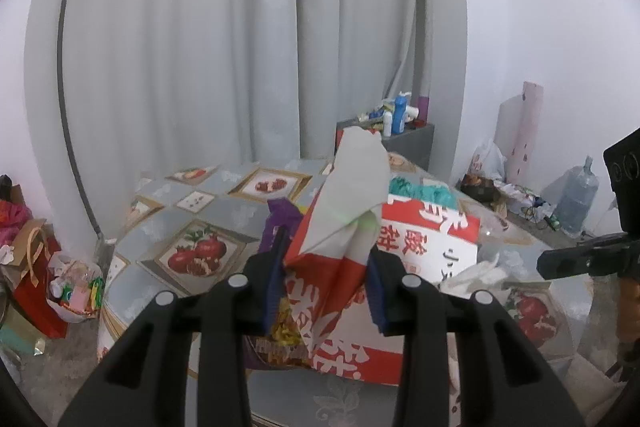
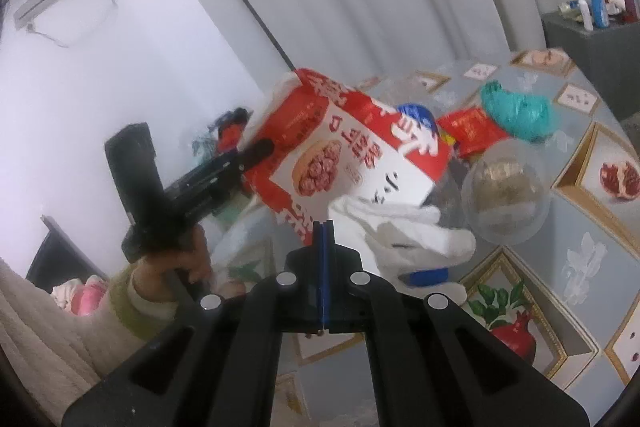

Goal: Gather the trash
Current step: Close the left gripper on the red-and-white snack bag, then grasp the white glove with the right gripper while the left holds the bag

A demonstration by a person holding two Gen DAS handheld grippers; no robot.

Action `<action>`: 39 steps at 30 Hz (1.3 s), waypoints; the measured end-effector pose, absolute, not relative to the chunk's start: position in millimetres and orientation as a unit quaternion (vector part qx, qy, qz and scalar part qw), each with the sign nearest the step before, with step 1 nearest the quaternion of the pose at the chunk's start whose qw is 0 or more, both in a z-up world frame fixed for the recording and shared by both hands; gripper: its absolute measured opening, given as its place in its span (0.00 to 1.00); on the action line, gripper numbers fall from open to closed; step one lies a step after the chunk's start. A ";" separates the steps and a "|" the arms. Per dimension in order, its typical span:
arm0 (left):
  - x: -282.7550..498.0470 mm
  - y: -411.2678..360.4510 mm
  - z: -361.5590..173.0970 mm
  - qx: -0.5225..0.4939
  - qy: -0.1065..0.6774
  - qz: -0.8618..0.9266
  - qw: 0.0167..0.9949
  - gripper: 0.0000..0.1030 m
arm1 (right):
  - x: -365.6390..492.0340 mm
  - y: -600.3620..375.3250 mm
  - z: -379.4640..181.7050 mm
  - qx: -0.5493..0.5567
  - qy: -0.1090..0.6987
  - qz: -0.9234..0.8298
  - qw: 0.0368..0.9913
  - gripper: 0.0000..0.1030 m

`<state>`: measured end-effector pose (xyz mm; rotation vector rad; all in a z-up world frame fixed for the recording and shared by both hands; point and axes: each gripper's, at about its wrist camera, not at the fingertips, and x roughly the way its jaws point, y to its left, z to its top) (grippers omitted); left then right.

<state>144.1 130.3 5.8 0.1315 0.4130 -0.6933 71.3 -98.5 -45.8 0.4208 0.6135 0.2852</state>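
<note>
My left gripper (image 1: 326, 259) is shut on the folded edge of a red and white paper bag (image 1: 348, 211) with Chinese lettering, holding it open above the round table (image 1: 224, 227). In the right wrist view the same bag (image 2: 320, 147) stands tilted, with the left gripper (image 2: 256, 151) clamped on its rim. My right gripper (image 2: 323, 227) is shut and empty, just in front of the bag. Near it lie a crumpled white tissue (image 2: 412, 231), a clear plastic dome lid (image 2: 506, 193), a teal crumpled bag (image 2: 516, 109) and a red wrapper (image 2: 472, 127).
A purple wrapper (image 1: 280, 215) lies beside the bag. A grey cabinet (image 1: 416, 139) with bottles stands behind the table. A red gift bag (image 1: 36, 275) and a trash-filled plastic bag (image 1: 76, 287) sit on the floor at left. A water jug (image 1: 578, 203) stands at right.
</note>
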 end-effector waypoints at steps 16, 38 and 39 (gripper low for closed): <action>127.2 142.3 57.8 0.044 0.134 -0.341 0.929 0.32 | 33.4 -126.5 -2.8 0.217 0.201 0.136 0.946 0.00; 131.4 142.5 26.2 0.045 0.179 -0.332 0.925 0.32 | 72.9 -94.7 -81.2 0.186 0.365 0.104 0.906 0.38; 131.5 143.0 25.7 0.044 0.180 -0.331 0.925 0.32 | 74.5 -96.6 -83.7 0.190 0.368 0.100 0.905 0.34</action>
